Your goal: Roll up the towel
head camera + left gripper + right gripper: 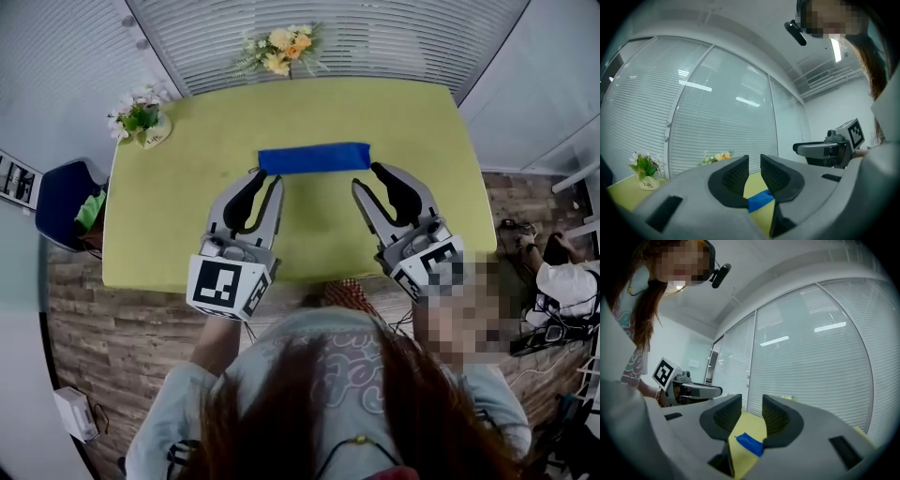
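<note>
At the far left of the head view a blue chair (58,202) is half cut off by the edge of the green table (319,112), and a small pot of flowers (141,117) stands on the table's left corner. The left gripper (267,178) hovers over the table, its jaws a narrow gap apart with nothing between them. In its own view only a small blue corner of the towel shows below the jaw tips, and the rest is hidden by the gripper's body. The towel (314,157) lies across the middle of the table as a long narrow blue band. It is just beyond both grippers' tips and apart from them, and from above I cannot tell whether it is rolled or folded flat. A bunch of flowers (281,49) sits at the table's far edge behind it. The right gripper (367,175) is level with the towel's right end, its jaws also narrowly apart and empty. The person's head and hair fill the bottom of the head view and hide both hands.
</note>
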Demonstrator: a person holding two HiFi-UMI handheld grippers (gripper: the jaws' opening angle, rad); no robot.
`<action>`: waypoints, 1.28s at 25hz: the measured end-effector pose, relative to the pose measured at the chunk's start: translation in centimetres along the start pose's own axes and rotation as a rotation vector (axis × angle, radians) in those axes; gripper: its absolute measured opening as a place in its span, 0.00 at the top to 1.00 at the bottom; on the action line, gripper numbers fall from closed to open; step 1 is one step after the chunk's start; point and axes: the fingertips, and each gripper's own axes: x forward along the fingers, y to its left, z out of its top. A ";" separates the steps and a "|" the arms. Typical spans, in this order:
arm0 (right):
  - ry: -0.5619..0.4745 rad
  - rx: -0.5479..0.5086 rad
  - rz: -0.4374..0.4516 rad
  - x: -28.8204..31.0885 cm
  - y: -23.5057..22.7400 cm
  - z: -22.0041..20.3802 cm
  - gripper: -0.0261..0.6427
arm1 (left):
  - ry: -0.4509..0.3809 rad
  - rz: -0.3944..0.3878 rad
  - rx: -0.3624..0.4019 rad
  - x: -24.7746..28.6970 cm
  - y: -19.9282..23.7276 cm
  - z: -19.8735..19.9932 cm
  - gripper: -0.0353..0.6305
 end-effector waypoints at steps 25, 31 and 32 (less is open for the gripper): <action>-0.051 0.053 0.012 -1.4 0.7 -1.2 0.95 | -0.025 -0.012 -0.002 -0.8 -0.9 -0.1 0.93; -0.069 0.039 0.022 -1.0 0.5 -0.4 0.96 | -0.042 0.013 -0.014 -0.6 0.0 0.1 0.93; -0.064 0.027 0.017 -1.0 0.4 -0.5 0.95 | -0.044 0.020 -0.016 -0.6 0.1 0.2 0.93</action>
